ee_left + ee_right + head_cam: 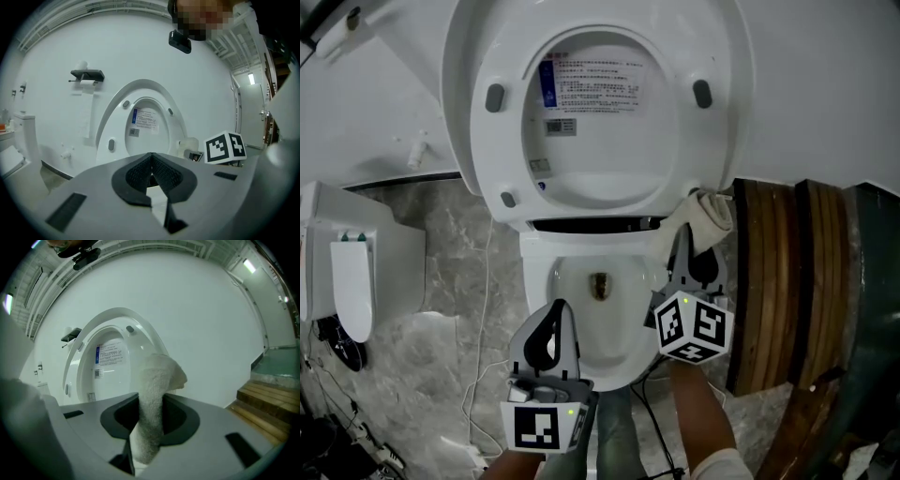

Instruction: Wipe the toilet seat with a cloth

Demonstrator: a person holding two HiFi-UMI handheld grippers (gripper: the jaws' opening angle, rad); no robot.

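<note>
Two grippers: the left gripper sits low in the middle of the head view; the right gripper is above it and to its right.
Left gripper state: jaws pressed together with nothing between them, the ribbed pads meeting along a line in the left gripper view.
Left gripper place: its tip lies over the left rim of the toilet bowl; I cannot tell whether it touches.
Right gripper state: jaws pinching a white terry cloth, which fills the gap between them and stands up past the tips in a folded bunch.
Cloth: right of centre in the head view, close against the lower right edge of the raised toilet seat. Contact with the seat cannot be made out.
Toilet seat: tipped up against the lid, with grey bumpers on its underside. A printed sticker shows through its opening.
Marker cubes: one on the right gripper, also seen at the right of the left gripper view. One on the left gripper at the bottom of the head view.
Floor: grey marbled tile, with a thin white cable running across it left of the bowl.
Room: a white curved wall stands behind the toilet. Wooden steps are at the right edge and a white box-shaped unit at the left edge.
Wall fitting: a dark paper holder at the upper left of the left gripper view.
</note>
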